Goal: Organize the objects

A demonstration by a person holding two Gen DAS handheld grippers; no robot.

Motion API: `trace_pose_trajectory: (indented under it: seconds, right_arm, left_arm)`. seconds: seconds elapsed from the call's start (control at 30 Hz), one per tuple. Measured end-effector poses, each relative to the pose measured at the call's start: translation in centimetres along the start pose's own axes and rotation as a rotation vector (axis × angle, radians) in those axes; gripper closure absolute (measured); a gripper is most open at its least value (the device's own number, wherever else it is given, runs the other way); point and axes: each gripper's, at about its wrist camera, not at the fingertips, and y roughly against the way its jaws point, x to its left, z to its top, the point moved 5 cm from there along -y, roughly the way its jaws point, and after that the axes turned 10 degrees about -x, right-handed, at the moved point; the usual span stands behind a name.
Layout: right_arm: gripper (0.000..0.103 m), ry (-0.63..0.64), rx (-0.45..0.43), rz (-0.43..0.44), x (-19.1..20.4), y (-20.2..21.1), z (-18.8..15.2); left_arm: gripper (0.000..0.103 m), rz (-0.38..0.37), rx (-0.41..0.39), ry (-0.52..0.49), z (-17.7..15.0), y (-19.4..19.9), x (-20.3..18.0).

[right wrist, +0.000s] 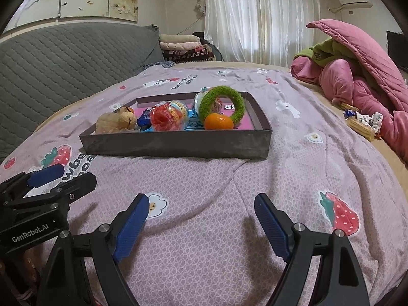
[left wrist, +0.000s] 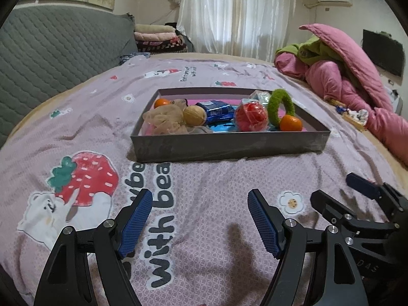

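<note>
Left claw wide apart, nothing between the blue pads, tilted down over the printed bedspread. Right claw equally wide and bare, angled down the same way, hovering beside the left one, both well short of the tray. Ahead on the bed, a shallow grey tray, long side running left to right across the view, near wall facing the claws. Inside, from left: a small orange in the far corner, a beige mesh puff, a walnut, a blue wrapper, a red ball in clear wrap, a green fuzzy ring standing on edge and leaning, and a second orange touching the ring's lower rim. Right of the tray, well apart, a heap of pink quilt with small snacks at its foot. Grey headboard at left, white curtain behind.
</note>
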Motion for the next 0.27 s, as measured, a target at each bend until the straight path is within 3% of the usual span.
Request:
trace_pose_trajectory:
  seconds: [0.27]
  right_arm:
    - [0.018,0.012,0.010,-0.001,0.22,-0.29,-0.07]
  left_arm:
    - [0.025,-0.005,-0.030,0.006,0.39,0.41,-0.07]
